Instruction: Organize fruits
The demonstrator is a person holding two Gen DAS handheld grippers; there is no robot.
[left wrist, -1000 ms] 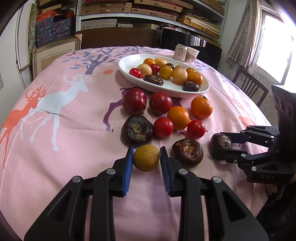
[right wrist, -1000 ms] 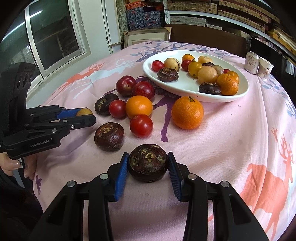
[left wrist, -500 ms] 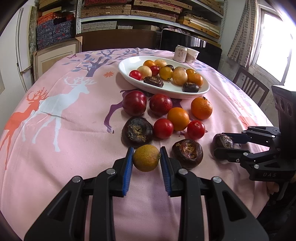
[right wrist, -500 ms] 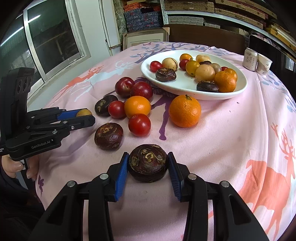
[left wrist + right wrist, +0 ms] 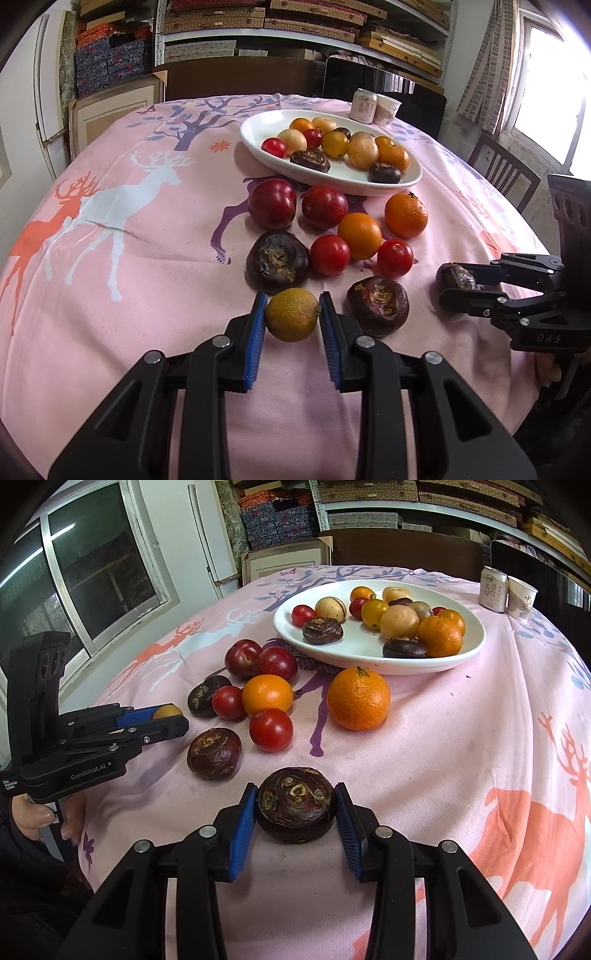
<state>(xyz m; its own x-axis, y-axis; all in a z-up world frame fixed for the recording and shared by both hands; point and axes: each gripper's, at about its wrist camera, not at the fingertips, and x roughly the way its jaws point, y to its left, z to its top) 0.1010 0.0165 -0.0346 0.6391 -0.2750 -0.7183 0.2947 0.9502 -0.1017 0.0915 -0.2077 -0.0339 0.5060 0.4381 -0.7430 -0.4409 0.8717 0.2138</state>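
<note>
My left gripper (image 5: pixel 292 317) is shut on a small yellow-brown fruit (image 5: pixel 291 314), held near the table's front edge; it also shows at the left of the right wrist view as the left gripper (image 5: pixel 170 720). My right gripper (image 5: pixel 295 808) is shut on a dark brown water chestnut (image 5: pixel 295 808), seen too from the left wrist view as the right gripper (image 5: pixel 456 282). A white oval plate (image 5: pixel 258 125) at the back holds several mixed fruits. Loose plums, oranges, tomatoes and two more chestnuts lie between the plate and both grippers.
A pink deer-print cloth (image 5: pixel 110 258) covers the round table. A can (image 5: pixel 364 105) and a paper cup (image 5: pixel 388 109) stand behind the plate. A chair (image 5: pixel 506 173) is at the right, shelves and boxes behind. A hand (image 5: pixel 37 816) grips the left handle.
Both grippers keep their fruits and their grip. The views shift only slightly, the plate and loose fruit sitting a little differently in frame.
</note>
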